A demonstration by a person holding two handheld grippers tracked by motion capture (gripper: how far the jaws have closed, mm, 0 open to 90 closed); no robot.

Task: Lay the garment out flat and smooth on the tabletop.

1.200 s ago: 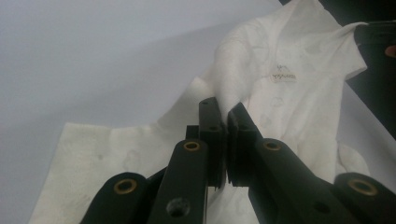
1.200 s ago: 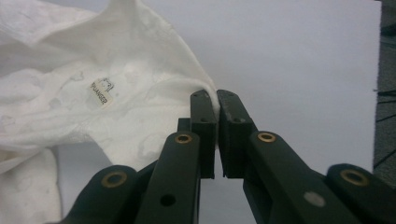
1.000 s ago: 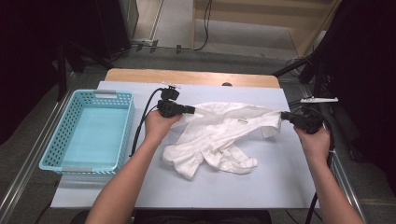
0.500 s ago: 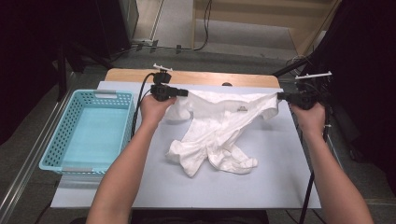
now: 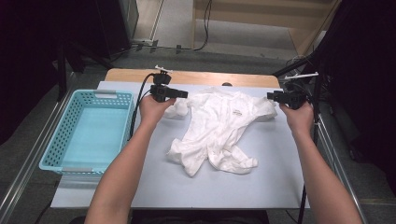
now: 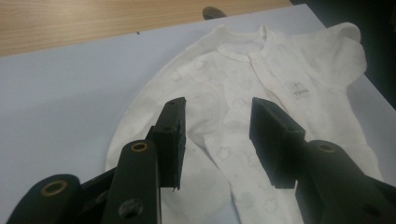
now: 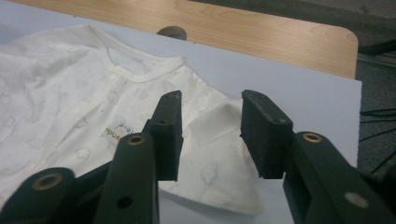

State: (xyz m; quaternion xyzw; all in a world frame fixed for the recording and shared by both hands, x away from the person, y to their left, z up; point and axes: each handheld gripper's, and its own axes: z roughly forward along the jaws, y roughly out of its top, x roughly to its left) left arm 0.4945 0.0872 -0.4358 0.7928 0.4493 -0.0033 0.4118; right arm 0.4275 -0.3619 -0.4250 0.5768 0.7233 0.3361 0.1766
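Observation:
A white baby garment [image 5: 219, 126] lies flat on the pale table [image 5: 233, 191], collar toward the far edge, sleeves spread, legs crumpled toward me. My left gripper [image 5: 183, 94] sits at its left sleeve, and my right gripper [image 5: 271, 96] at its right sleeve. Both sets of jaws have just been opening and now stand apart, with no cloth pinched. In the left gripper view, the left gripper [image 6: 218, 103] frames the garment [image 6: 280, 70] lying beyond it. In the right gripper view, the right gripper [image 7: 212, 97] hovers over the sleeve [image 7: 219, 154].
A light blue plastic basket [image 5: 108, 96] stands empty at the table's left. A wooden strip [image 5: 196, 77] runs along the far edge. Black cables trail from both grippers. Dark stands rise right of the table.
Both grippers carried the garment's shoulders toward the far edge and apart, spreading it flat. Both then let go of the cloth, and their jaws now stand open.

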